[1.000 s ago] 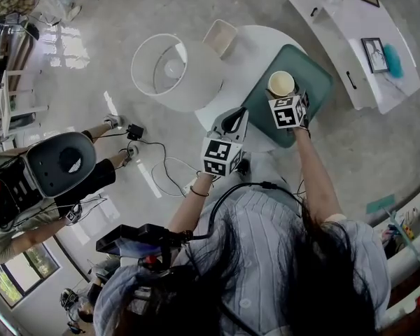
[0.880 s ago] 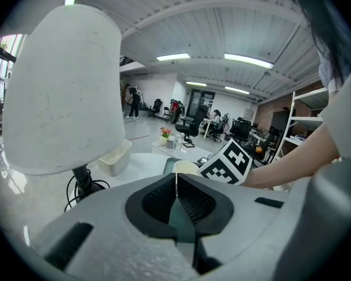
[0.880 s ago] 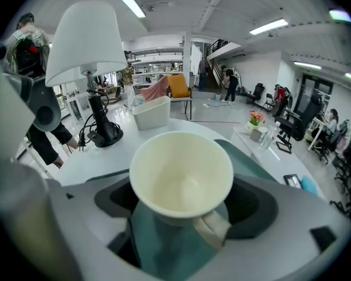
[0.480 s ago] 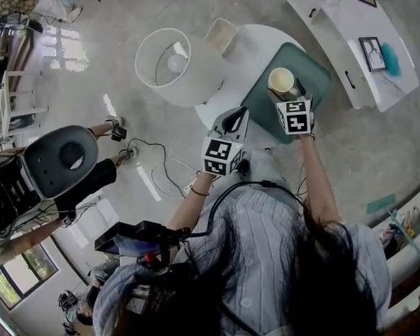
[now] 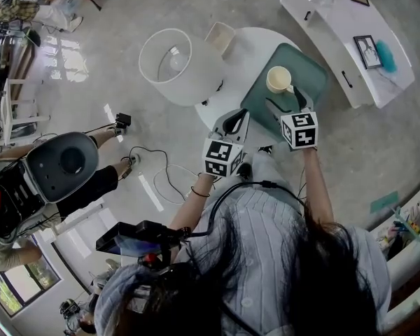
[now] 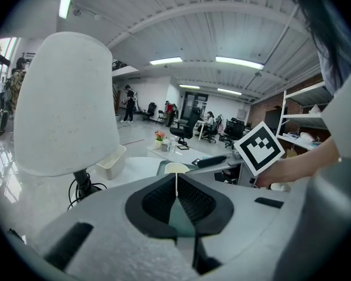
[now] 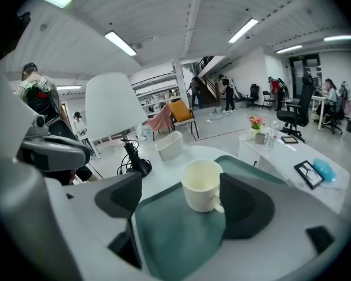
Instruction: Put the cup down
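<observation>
Cup (image 5: 280, 80) upright on green tray (image 5: 316, 82)

Stands on the round white table (image 5: 255, 42), handle toward the right tool (image 5: 288, 105). Lies just ahead of that tool's wide-spread, empty jaws. Shares the table with a small white bin (image 5: 220, 37). Apart from the left tool (image 5: 232, 123), pinched together on nothing, near the white lamp (image 5: 173, 65)

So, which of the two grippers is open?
The right gripper: its jaws stand apart, with the cup free on the green tray beyond. The left gripper is shut on nothing.
</observation>
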`<state>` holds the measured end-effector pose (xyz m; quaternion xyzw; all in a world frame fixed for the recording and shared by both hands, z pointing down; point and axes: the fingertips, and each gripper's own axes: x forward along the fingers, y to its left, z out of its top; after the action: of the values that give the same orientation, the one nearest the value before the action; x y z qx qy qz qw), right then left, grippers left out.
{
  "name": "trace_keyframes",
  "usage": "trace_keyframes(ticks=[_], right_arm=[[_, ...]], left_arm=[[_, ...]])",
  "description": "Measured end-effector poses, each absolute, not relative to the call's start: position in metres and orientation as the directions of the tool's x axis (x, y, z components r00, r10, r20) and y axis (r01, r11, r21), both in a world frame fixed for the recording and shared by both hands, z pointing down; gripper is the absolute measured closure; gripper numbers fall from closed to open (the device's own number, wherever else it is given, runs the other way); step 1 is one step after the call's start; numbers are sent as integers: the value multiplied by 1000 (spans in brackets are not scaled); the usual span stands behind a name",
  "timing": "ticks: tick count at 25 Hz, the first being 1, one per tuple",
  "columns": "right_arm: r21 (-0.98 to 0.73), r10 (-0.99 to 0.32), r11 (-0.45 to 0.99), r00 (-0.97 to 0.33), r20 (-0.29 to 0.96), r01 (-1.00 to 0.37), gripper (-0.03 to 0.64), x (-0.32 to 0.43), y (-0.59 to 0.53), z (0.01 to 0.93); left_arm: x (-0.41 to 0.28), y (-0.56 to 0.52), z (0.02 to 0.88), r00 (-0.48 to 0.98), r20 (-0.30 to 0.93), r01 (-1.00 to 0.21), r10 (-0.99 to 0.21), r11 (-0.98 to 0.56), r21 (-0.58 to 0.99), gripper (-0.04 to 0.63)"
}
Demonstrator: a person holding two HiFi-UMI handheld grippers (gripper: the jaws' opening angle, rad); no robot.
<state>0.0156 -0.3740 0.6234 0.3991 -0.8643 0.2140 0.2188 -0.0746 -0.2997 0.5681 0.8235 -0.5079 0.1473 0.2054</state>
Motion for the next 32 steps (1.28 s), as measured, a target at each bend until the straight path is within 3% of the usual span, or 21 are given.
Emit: trace_keyframes(ticks=[20,32], right_arm=[[-278,-695,477,-552,461,-833,218,8,-291,554],[-268,-738,447,-521,430,-854,221,-20,-215,534]], left_arm=[[-75,-232,521,517,332,-855,-789,-494,159,577],[-113,-162,524,532,342,-840,-774,-533,100,577]])
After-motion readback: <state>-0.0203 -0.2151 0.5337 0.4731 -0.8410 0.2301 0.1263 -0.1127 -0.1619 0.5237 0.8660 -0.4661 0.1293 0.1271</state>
